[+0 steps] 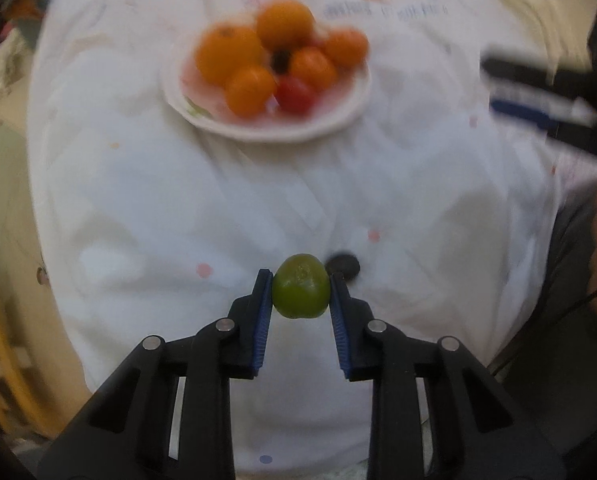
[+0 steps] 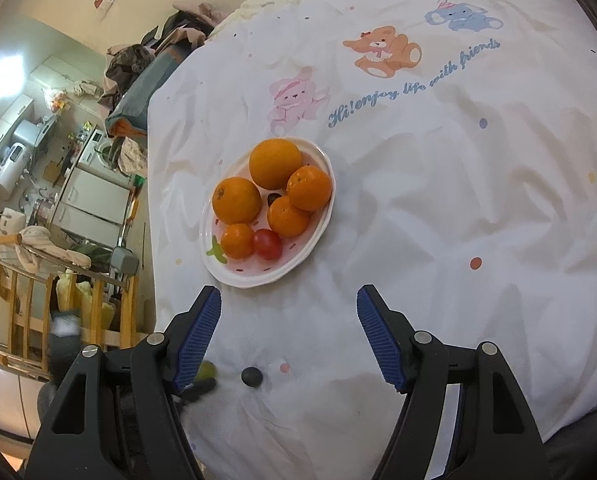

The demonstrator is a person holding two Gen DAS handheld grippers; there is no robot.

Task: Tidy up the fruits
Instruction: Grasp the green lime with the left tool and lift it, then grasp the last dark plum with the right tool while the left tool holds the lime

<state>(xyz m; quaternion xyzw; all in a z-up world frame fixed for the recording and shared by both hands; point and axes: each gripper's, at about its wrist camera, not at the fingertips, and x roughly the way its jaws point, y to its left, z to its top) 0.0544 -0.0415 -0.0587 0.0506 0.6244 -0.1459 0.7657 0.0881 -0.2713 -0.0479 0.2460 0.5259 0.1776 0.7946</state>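
My left gripper (image 1: 300, 286) is shut on a small green fruit (image 1: 300, 292) and holds it above the white cloth, short of the plate. The white plate (image 1: 338, 120) ahead holds several oranges (image 1: 226, 54), a red tomato (image 1: 294, 94) and a small dark fruit (image 1: 280, 60). A dark round fruit (image 1: 343, 266) lies on the cloth just behind the green one. In the right wrist view my right gripper (image 2: 288, 304) is open and empty, just short of the plate (image 2: 258, 278). The dark fruit (image 2: 252, 376) lies between its fingers, lower down. The green fruit (image 2: 207, 370) shows beside the left finger.
The cloth (image 2: 438, 200) with cartoon animals covers the table. The table's left edge (image 2: 152, 200) drops off to a cluttered room with a wooden chair (image 2: 22, 300). The right gripper shows blurred at the right of the left wrist view (image 1: 538, 92).
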